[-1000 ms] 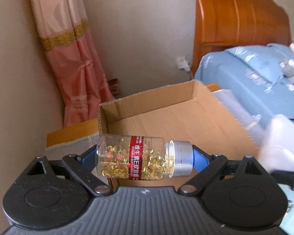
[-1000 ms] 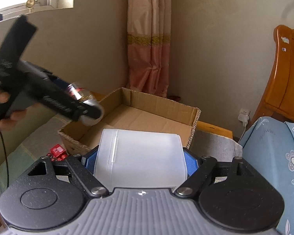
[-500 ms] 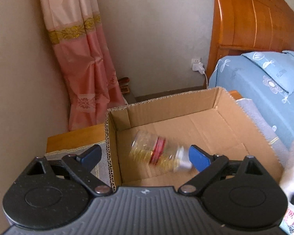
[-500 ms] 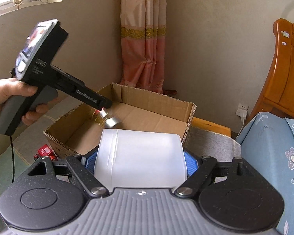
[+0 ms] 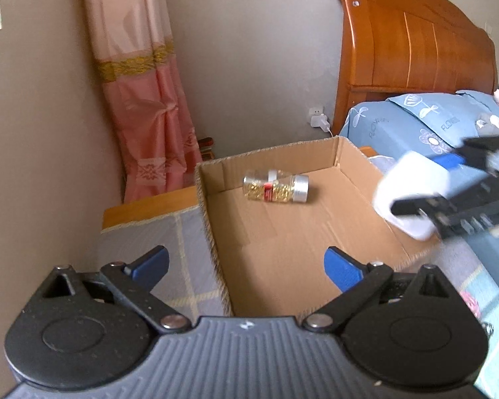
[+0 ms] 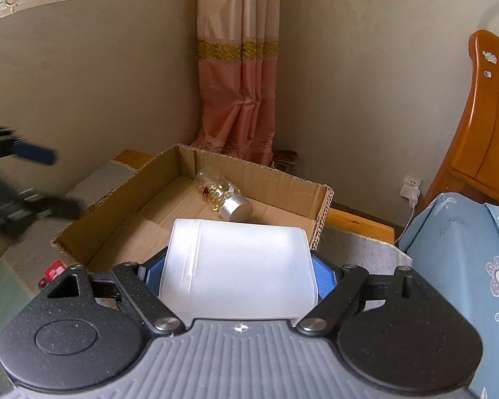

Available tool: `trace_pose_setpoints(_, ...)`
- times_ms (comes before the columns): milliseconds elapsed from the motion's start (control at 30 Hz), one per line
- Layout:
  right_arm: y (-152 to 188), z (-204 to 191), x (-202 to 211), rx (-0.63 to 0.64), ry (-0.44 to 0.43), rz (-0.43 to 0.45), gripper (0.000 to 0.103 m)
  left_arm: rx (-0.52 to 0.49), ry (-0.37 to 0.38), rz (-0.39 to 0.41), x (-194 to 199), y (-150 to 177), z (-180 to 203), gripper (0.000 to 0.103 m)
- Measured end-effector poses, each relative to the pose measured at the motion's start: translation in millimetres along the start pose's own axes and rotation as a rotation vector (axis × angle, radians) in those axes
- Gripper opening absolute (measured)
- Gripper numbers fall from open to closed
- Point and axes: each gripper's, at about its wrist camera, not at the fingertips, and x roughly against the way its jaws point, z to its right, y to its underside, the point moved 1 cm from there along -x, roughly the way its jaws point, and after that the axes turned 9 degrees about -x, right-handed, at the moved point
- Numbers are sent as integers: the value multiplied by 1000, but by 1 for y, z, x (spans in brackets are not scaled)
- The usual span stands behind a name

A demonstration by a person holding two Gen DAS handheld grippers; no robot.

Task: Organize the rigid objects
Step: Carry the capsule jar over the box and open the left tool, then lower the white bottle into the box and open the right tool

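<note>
A cardboard box (image 5: 282, 242) is set on a checked cloth (image 5: 183, 259) in a curtained corner; the pill bottle (image 5: 276, 189) lies inside it. The left gripper (image 5: 246, 262) has just been opened wide and is empty; a white container (image 6: 238, 266) is clamped in the right gripper (image 6: 238, 274).

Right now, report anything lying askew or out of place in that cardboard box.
The capsule bottle lies on its side on the floor of the cardboard box near the far wall, not upright; its silver cap looks on and nothing has spilled. The right gripper holds the white container over the box's near edge.

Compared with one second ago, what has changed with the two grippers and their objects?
The left gripper has just been opening and let go of the capsule bottle, which now lies inside the cardboard box; its jaws stand empty. The right gripper remains clamped on the white container.
</note>
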Motion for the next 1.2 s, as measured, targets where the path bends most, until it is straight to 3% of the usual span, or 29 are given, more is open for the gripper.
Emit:
trace_pose_setpoints(600, -29, 2, -65, -18, 71, -45, 87, 69, -87, 10, 51, 75, -17, 100)
trace_pose_setpoints(633, -28, 1, -65, -15, 77, -42, 91, 70, -91, 8, 52, 77, -17, 100)
trace_pose_setpoints(700, -28, 0, -62, -20, 86, -30, 103, 71, -93, 6, 52, 80, -17, 100)
trace_pose_setpoints(1200, -5, -18, 9, -15, 44, 38, 103, 102, -73, 26, 62, 91, -5, 100)
